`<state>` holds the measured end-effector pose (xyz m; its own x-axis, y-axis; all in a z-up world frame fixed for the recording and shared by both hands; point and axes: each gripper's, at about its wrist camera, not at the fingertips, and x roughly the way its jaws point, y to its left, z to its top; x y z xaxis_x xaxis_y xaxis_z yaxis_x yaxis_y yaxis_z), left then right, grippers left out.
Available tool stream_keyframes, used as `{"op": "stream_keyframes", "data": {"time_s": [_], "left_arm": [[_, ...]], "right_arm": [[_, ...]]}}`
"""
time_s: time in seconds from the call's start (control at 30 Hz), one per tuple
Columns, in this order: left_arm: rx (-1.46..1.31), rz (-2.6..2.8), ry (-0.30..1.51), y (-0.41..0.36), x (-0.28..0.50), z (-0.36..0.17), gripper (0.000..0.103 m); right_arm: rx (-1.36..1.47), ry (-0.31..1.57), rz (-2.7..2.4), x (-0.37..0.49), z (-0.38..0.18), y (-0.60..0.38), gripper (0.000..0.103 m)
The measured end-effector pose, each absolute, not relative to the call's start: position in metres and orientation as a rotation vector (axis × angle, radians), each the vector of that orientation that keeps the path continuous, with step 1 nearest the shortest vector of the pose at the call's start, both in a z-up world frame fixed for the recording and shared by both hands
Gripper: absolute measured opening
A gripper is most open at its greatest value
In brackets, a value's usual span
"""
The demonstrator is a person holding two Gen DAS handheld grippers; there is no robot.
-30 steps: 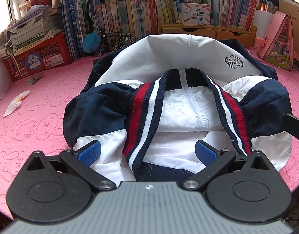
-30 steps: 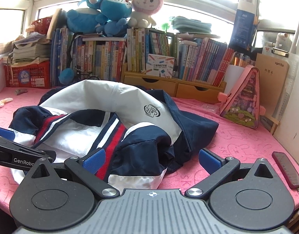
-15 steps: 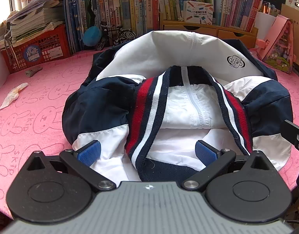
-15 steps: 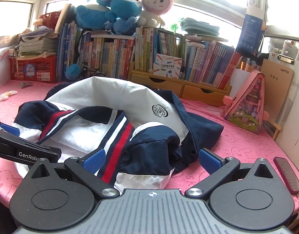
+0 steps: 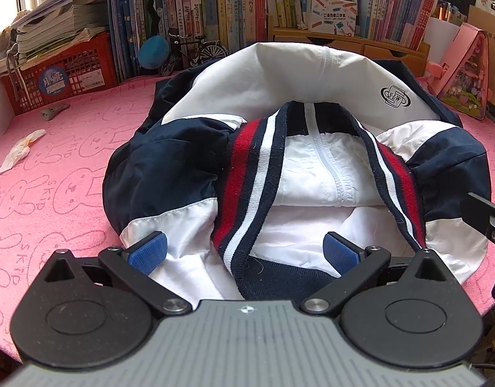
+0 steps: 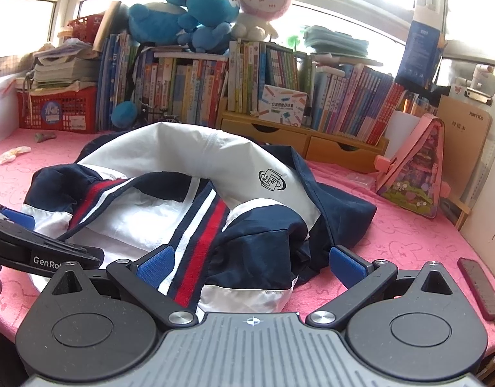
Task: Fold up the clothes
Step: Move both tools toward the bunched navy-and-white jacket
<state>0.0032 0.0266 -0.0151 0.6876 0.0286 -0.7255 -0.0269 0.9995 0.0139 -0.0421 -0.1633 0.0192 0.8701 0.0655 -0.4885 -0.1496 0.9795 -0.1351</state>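
Both grippers, left [image 5: 244, 253] and right [image 6: 250, 266], were held spread and empty at the near hem of the jacket [image 5: 312, 167], bunched on the pink table [image 5: 54, 167], collar away, left tongs over its striped ribbing, right at its corner.

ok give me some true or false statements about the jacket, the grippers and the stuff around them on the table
1. The navy, white and red striped jacket lies on a pink bunny-print tablecloth. True.
2. The left gripper is clamped shut on the jacket. False: its jaws are open, straddling the hem.
3. The right gripper is open. True.
4. A dark red phone lies on the jacket. False: it lies on the cloth, apart from it.
5. Plush toys sit atop the books. True.
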Motion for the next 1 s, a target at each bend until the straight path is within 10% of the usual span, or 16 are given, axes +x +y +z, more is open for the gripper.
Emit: {"op": "stream_keyframes", "data": {"time_s": [1.0], "left_arm": [[-0.055,0.018,0.837,0.044,0.006,-0.041,0.103]], "right_arm": [[-0.258,0.767,0.239,0.096,-0.022,-0.115,0.099]]}}
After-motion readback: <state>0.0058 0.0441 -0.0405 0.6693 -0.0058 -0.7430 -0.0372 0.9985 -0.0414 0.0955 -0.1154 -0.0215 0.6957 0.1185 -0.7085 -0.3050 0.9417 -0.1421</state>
